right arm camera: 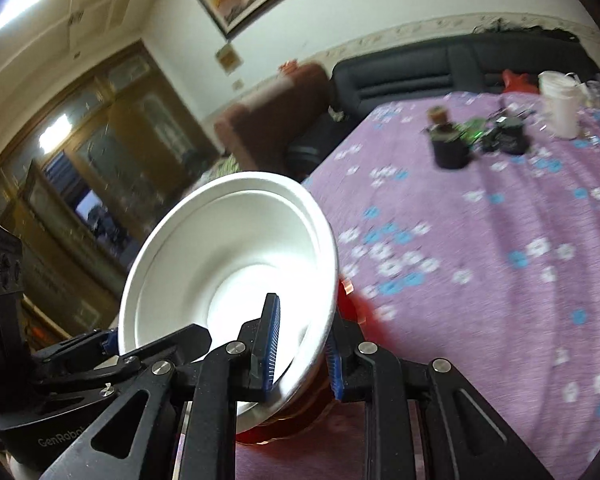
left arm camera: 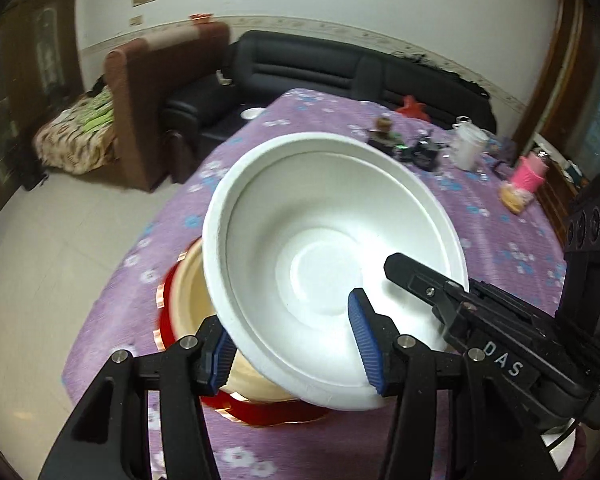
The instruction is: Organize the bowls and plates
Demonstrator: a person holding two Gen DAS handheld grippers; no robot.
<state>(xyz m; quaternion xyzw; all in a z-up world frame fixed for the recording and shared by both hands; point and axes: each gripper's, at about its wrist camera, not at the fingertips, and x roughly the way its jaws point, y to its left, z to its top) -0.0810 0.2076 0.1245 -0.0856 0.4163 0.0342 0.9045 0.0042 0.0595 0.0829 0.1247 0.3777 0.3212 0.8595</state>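
A white foam bowl (left arm camera: 320,256) is tilted above a cream bowl (left arm camera: 188,296) that sits on a red plate (left arm camera: 260,412) with a gold rim. My left gripper (left arm camera: 296,344) spans the white bowl's near rim, one blue pad inside, one outside, with a gap between the pads and the rim. My right gripper (right arm camera: 304,356) grips the same bowl's (right arm camera: 228,264) rim on the other side; it also shows in the left wrist view (left arm camera: 416,276) reaching into the bowl. The red plate (right arm camera: 348,300) shows under the bowl.
The table has a purple flowered cloth (left arm camera: 480,240). At its far side stand a white cup (right arm camera: 560,104), a dark pot (right arm camera: 448,148), black gadgets (left arm camera: 424,152) and a pink cup (left arm camera: 530,172). A black sofa (left arm camera: 320,68) and a brown armchair (left arm camera: 152,92) are behind.
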